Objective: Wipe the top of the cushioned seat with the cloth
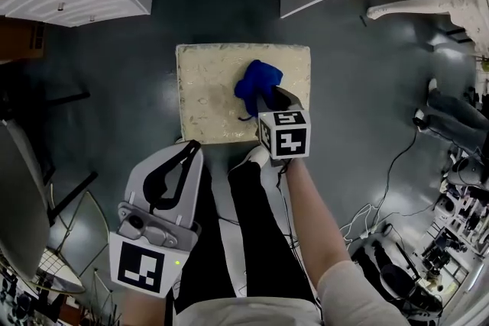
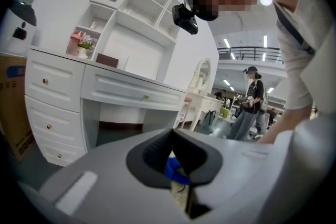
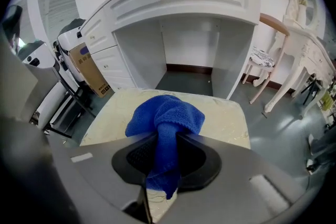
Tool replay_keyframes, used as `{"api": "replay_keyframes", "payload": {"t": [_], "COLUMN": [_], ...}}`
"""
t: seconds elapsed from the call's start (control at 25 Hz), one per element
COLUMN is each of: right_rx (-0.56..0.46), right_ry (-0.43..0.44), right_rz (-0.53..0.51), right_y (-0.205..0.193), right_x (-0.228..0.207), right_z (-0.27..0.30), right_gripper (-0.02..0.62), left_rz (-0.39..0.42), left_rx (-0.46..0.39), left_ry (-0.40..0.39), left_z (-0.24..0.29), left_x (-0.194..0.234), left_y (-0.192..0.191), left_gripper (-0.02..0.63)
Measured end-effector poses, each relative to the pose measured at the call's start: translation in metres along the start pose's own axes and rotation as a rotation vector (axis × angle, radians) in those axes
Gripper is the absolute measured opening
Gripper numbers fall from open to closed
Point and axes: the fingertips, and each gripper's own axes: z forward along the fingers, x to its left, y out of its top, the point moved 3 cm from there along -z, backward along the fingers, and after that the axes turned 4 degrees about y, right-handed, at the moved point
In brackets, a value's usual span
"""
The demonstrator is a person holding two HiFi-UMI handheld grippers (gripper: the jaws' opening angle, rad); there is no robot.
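Right gripper: jaws clamped on a gathered fold of the blue terry cloth. The cloth's loose bulk rests on the right half of the square cream cushioned seat.

Left gripper: jaws closed together, nothing held, near the seat's front left corner.

Assessment: the cloth is light, soft and limp, and likely to bunch rather than lie flat. A pinch at a gathered fold, as here, suits it. The seat padding probably yields under pressure.
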Motion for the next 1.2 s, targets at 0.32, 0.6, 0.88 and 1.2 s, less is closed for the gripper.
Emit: {"api": "replay_keyframes", "payload": {"t": [0.32, 0.6, 0.88, 1.2], "right_rx": [-0.001, -0.003, -0.006, -0.005], "right_ry": [0.016, 0.041, 0.057, 0.073], "right_rz": [-0.011, -0.036, -0.055, -0.067], "right_y": [0.009, 0.018, 0.027, 0.033], "right_x": [0.037, 0.079, 0.114, 0.141], "right_z": [0.01, 0.022, 0.032, 0.039], "right_gripper": [0.091, 0.091, 0.091, 0.091], "left_rz": [-0.006, -0.01, -0.014, -0.024], "left_rx": [-0.007, -0.018, -0.022, -0.028], "left_ry": [0.023, 0.042, 0.057, 0.074], "left_z": [-0.019, -0.037, -0.053, -0.067], "left_x": [0.027, 0.05, 0.07, 0.085], "left_y": [-0.001, -0.003, -0.005, -0.007], "left_gripper": [0.0, 0.0, 0.0, 0.0]}}
